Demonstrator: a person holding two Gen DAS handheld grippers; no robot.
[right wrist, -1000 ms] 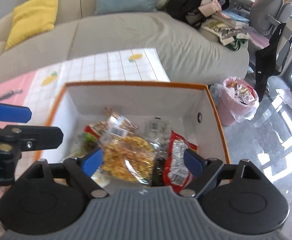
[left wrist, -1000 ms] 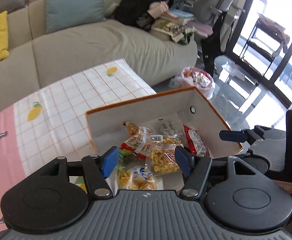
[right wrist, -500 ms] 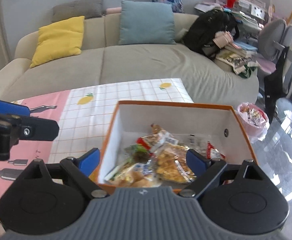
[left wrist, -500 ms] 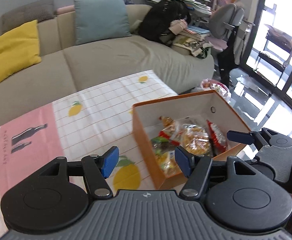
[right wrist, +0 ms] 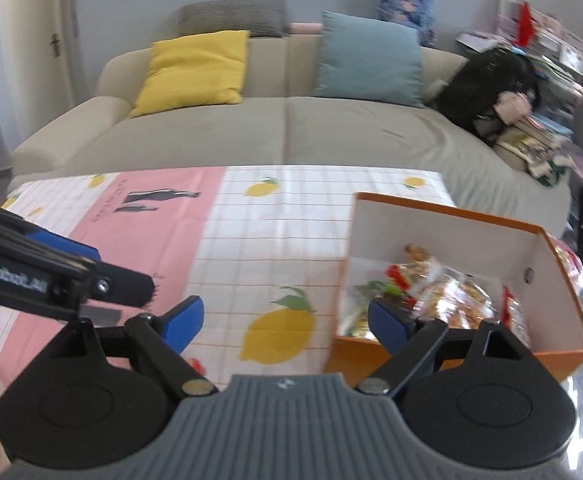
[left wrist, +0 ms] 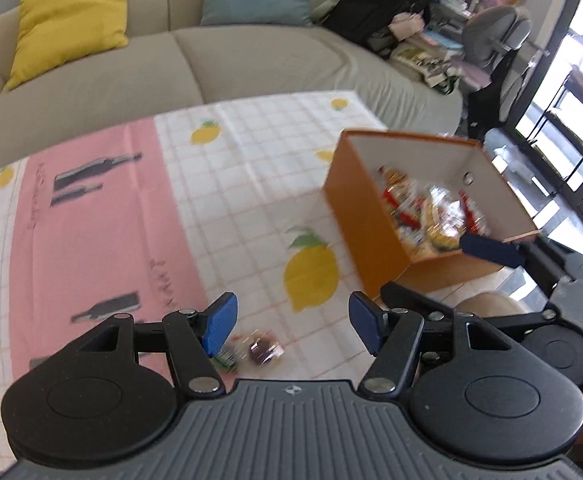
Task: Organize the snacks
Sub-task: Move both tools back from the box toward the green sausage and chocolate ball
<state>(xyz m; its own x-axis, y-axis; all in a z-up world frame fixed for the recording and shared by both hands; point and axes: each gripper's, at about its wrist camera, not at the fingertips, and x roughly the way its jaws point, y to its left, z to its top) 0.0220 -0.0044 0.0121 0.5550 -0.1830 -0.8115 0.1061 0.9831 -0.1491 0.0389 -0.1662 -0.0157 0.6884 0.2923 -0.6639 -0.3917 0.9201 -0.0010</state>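
An orange box (left wrist: 365,220) with white inner walls stands at the table's right end and holds several snack packets (left wrist: 431,216). It also shows in the right wrist view (right wrist: 463,354), with the packets (right wrist: 435,292) inside. My left gripper (left wrist: 293,326) is open and empty, low over the tablecloth, left of the box. A small dark wrapped snack (left wrist: 261,350) and a green-edged packet (left wrist: 225,358) lie on the cloth just under its fingers. My right gripper (right wrist: 283,322) is open and empty, at the box's near left corner.
The table wears a cloth (left wrist: 231,184) with pink panels, white checks and lemons. A beige sofa (right wrist: 283,128) with yellow and teal cushions runs behind it. A black bag, books and a grey chair (left wrist: 495,40) stand at the right. The left gripper's finger crosses the right wrist view (right wrist: 71,276).
Both grippers have pulled back and left, out of the box and away from it. The box now sits to the right. Loose snacks have come into view under the left gripper.
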